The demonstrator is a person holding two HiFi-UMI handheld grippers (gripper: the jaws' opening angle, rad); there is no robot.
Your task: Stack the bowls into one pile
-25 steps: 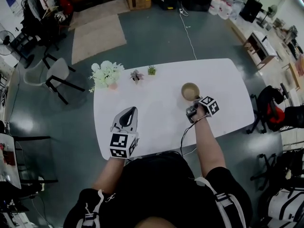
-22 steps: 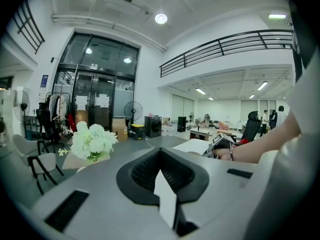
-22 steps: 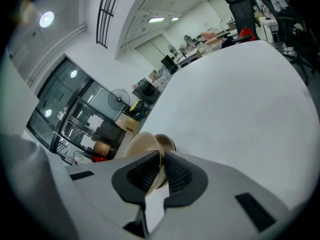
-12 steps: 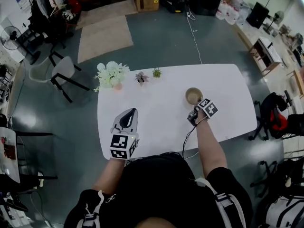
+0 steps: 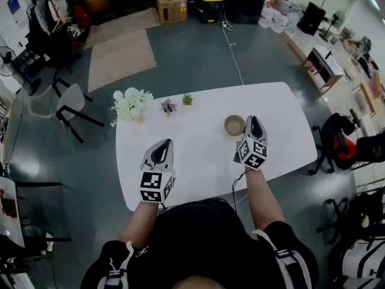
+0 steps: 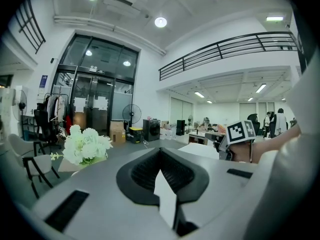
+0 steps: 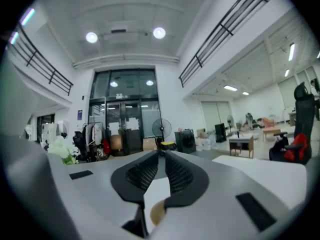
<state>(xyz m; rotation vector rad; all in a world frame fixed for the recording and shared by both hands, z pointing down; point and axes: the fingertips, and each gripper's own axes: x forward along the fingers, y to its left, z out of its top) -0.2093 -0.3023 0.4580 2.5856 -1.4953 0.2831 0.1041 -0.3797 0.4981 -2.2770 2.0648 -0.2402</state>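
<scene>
Bowl: centre-right of the counter, just left of the right tongs.
Right tongs: slightly apart, closing, empty.
Left tongs: pressed together, well apart, lower left.

Right tongs off bowl, closing empty

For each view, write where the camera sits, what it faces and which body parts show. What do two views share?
Head view: on the head, facing down at the table; both arms, left gripper, right gripper.
Left gripper view: on that gripper, along shut fingers toward glass doors; right hand shows.
Right gripper view: likewise, fingers closing with nothing between; no body.
Both gripper views share doors and flowers.
</scene>
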